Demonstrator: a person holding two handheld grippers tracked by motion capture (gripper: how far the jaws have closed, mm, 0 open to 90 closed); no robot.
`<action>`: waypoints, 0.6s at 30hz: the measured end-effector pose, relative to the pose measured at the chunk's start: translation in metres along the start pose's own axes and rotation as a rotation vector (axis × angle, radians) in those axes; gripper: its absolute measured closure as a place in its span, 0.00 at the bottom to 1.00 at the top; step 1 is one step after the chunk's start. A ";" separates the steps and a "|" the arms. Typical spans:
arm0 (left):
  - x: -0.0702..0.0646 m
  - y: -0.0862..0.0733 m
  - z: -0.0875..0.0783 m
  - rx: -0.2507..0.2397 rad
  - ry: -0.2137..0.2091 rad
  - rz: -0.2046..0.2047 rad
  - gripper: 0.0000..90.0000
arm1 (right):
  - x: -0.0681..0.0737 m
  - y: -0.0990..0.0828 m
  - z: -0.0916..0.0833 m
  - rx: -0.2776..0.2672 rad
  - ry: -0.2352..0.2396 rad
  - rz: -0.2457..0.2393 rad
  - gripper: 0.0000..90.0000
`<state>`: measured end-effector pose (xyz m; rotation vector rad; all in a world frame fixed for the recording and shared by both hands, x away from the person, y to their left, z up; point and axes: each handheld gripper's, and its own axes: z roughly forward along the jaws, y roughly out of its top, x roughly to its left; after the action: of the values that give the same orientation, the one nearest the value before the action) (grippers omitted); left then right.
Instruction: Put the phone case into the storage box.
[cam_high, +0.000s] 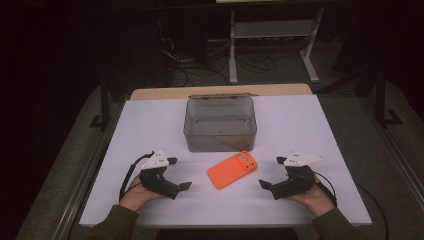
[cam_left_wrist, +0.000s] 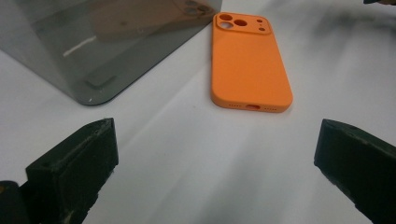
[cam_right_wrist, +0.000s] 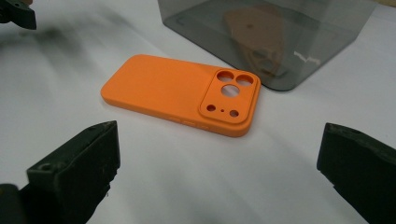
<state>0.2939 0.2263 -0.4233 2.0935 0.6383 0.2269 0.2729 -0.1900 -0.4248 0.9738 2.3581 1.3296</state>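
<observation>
High view: orange phone case (cam_high: 232, 170) is lying flat near the table's (cam_high: 150, 120) front edge, just in front of the smoky box (cam_high: 220, 125), between left gripper (cam_high: 181, 175) and right gripper (cam_high: 269, 173).
Left gripper view: jaws gaping wide, holding nothing, case ahead.
Right gripper view: jaws spread, empty, case camera-cutout side up.

Box (cam_right_wrist: 261, 37) top beyond frame edge

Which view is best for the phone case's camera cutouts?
Right gripper view: the orange phone case lies close, its camera cutouts turned toward the lens, each hole distinct. Left gripper view shows the case lengthwise, cutouts at the far end. High view shows it small, beside the grey box.
</observation>
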 end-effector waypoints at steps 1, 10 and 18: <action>0.000 0.000 0.000 -0.001 -0.002 0.000 0.00 | 0.000 0.000 0.000 0.001 0.000 -0.001 0.00; 0.000 0.004 0.001 -0.013 0.001 -0.003 0.00 | 0.001 0.000 0.001 0.000 -0.001 -0.005 0.00; 0.000 0.009 0.003 -0.012 0.003 0.007 0.00 | 0.001 0.000 0.001 0.000 0.000 -0.008 0.00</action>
<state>0.2982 0.2207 -0.4177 2.0844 0.6300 0.2374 0.2729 -0.1883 -0.4252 0.9628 2.3596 1.3264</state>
